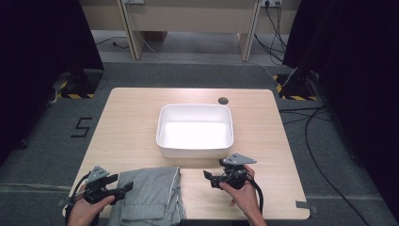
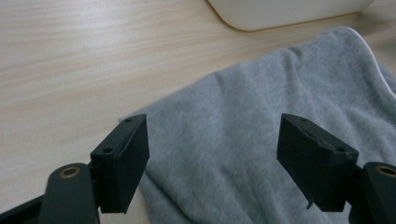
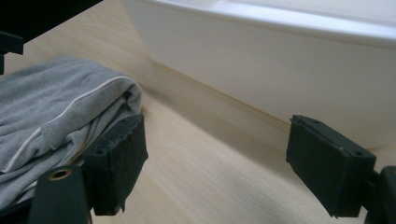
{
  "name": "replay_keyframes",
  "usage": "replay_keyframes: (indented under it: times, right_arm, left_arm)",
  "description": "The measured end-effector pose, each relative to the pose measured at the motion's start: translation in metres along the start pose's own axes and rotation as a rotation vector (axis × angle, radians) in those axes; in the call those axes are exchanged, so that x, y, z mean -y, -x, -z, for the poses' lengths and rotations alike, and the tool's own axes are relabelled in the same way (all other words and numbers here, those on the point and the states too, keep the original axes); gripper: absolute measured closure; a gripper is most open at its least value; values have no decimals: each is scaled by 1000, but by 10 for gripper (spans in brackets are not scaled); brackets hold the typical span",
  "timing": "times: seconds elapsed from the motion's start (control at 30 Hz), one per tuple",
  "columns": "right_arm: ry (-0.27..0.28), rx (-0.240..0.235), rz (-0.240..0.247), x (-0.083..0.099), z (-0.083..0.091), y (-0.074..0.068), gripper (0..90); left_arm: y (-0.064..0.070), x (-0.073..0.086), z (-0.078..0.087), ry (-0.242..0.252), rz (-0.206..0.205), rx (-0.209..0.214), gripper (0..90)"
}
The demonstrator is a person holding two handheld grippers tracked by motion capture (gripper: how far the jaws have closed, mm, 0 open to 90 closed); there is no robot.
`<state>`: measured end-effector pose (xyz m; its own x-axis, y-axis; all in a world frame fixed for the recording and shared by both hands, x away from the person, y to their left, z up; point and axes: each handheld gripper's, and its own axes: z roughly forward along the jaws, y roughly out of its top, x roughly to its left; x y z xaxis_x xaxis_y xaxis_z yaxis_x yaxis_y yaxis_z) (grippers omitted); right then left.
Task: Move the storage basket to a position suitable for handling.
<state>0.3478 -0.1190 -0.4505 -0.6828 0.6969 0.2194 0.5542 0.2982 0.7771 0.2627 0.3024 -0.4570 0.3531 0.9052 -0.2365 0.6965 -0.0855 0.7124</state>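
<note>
Now, grey garment [image 1: 150, 195] lying folded at the near edge of the counter [image 1: 127, 117], right in front of the person, just short of the white tub [image 1: 195, 129]. Handy spot: within reach of both hands, tub waiting empty just beyond, probably the destination. Left tool [image 1: 120, 186] hovering at the cloth's left edge, jaws spread wide; seen from the left gripper view, the grey garment [image 2: 261, 140] sits squarely between and beyond them, so lined up for a pinch on that side, nothing gripped yet. Right tool [image 1: 210, 178] over bare wood between cloth and tub, jaws likewise apart and empty. From the right gripper view, folded edge with its pale piping [image 3: 70, 112] off to one side, tub wall [image 3: 261, 65] close ahead. Looks like a two-sided approach, one tool per edge, to lift the fold without spilling it open. Right side with ground left to cover before any bite.
</note>
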Motion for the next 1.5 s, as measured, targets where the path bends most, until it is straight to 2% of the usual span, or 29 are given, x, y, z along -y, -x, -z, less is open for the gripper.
replay_keyframes:
  times: [0.17, 0.4, 0.57, 0.67, 0.83, 0.93, 1.1, 1.27, 1.5]
  right_arm:
    - [-8, -29, 19, -1, -7, -8, 213]
    - [-20, -69, 46, -2, -17, -22, 220]
    - [-29, -93, 60, -3, -27, -31, 223]
    - [-40, -103, 65, -2, -30, -35, 224]
    - [-46, -107, 65, 0, -32, -36, 226]
    - [-48, -107, 65, 1, -33, -37, 228]
    - [-47, -105, 66, 3, -30, -36, 229]
    - [-43, -104, 56, 5, -27, -33, 231]
    - [-34, -86, 38, 8, -18, -25, 231]
  left_arm:
    - [4, 8, 5, -1, 3, 5, 237]
    - [7, 17, 8, -30, -12, 8, 236]
    - [11, 26, -4, -81, -27, 12, 273]
    - [15, 28, -10, -94, -38, 19, 300]
    - [18, 29, -13, -87, -44, 19, 323]
    - [22, 28, -14, -92, -69, 10, 336]
    - [29, 26, -20, -94, -93, 30, 358]
    - [43, 21, -29, -101, -118, 54, 360]
    - [69, 10, -49, -116, -155, 88, 348]
